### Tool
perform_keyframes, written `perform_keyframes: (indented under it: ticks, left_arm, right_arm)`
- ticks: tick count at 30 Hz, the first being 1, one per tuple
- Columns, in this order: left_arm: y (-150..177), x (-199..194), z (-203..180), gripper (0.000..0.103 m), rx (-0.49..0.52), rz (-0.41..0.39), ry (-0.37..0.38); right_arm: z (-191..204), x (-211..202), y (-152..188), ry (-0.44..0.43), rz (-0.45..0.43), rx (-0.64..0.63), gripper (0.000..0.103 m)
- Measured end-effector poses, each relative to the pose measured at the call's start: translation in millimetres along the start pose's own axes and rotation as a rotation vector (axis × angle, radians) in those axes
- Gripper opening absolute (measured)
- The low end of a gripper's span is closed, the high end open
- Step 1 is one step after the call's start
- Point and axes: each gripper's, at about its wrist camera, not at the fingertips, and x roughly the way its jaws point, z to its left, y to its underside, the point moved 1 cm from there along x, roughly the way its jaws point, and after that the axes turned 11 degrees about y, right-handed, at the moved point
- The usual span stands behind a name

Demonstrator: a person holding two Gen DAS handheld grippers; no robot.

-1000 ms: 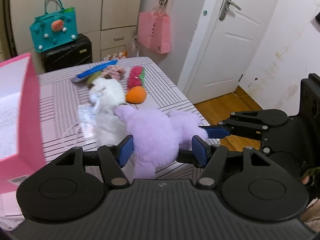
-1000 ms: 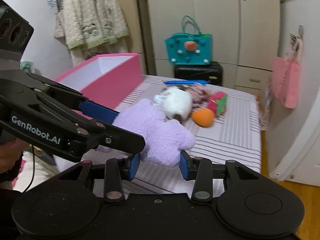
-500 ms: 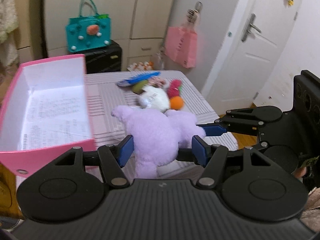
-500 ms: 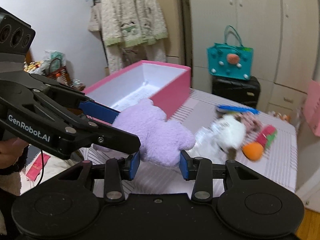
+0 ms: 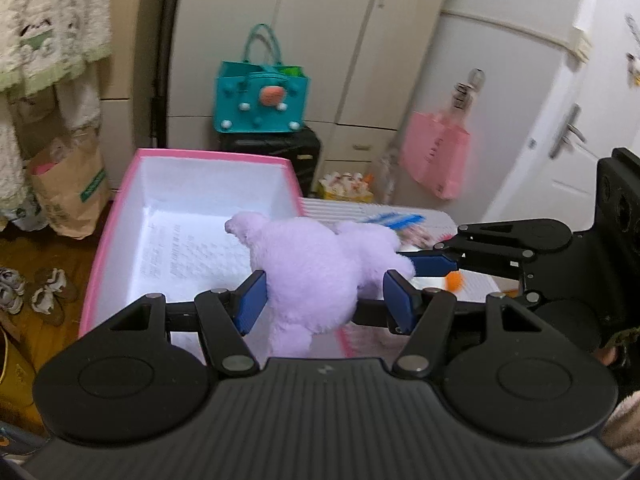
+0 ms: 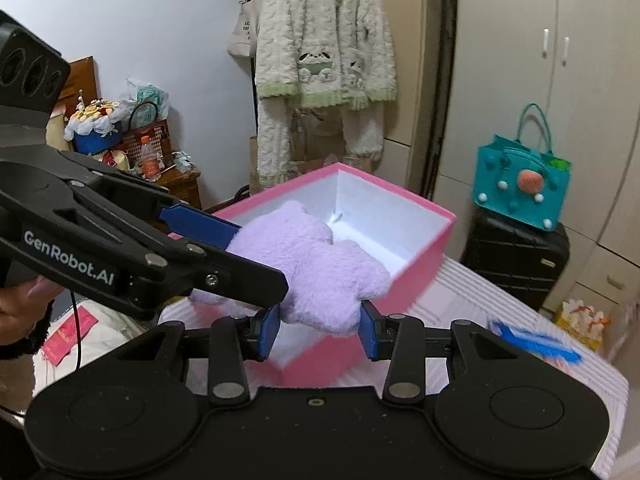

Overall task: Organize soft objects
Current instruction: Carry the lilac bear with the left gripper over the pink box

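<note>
My left gripper's [image 5: 324, 300] 2 blue-padded fingers [image 5: 250, 300] press into the sides of the fluffy lilac plush toy [image 5: 316, 268], clamped on its lower body, and my right gripper's [image 6: 318, 330] blue pads [image 6: 269, 330] pinch one of the same toy's limbs from the other side. Both grippers carry it between them in the air.

Taking the open pink cardboard box with the white interior [image 5: 120, 216] as my landmark: the plush toy hangs above the box's near end, partly over the white floor and partly over the near pink wall. In the right wrist view the toy [image 6: 320, 268] sits over the box's [image 6: 436, 240] near corner, and I see the left gripper's black arm [image 6: 120, 248] reaching in from the left, its blue pad touching the toy's upper edge.

The box stands on a pink-and-white striped cloth surface [image 6: 480, 300]. Just beside the box on that surface, to its right, lies a blurred blue flat object [image 6: 532, 342], and a small orange ball [image 5: 455, 280] peeks out behind my right gripper [image 5: 436, 266] in the left wrist view. Beyond the box's far wall a teal tote bag with pom-poms [image 5: 262, 100] rests on a black suitcase [image 5: 280, 152]. A pink paper bag [image 5: 436, 160] hangs farther right of the box, and a fuzzy cream-and-green garment [image 6: 324, 60] hangs behind its left side.
</note>
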Motion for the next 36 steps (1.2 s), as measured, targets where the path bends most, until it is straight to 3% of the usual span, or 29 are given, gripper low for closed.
perform_keyframes:
  ticks: [9,13,18,21,27,36]
  left_arm:
    - [-44.7,60.9,90.3,0.062,-0.14,0.036,-0.055]
    - [-52.0,83.6,112.5,0.062,-0.166,0.065,-0.088]
    - [-63.3,114.1,136.7,0.062,-0.218,0.161,-0.119]
    - [-66.4,125.3,146.5,0.062,-0.235,0.205,-0.13]
    - [-65.7,132.8,159.5,0.062,-0.29,0.192,-0.138]
    - [-64.3,146.5,156.6,0.062,-0.256,0.204,-0.202]
  right_arm:
    - [-9.8,94.7,-47.1,-0.038,0.035,-0.019,0.046]
    - [-18.0,141.0,-59.6,-0.062,0.086,-0.022,0.046]
    - [-23.6,179.7,-66.4,-0.082,0.133,-0.048,0.046]
    - [-23.1,196.5,-66.6,-0.083,0.178,-0.071,0.046]
    - [-17.8,213.8,-69.4,-0.038,0.201,-0.151,0.046]
    - [-18.3,232.5,-70.3,-0.023,0.251,-0.172,0.046]
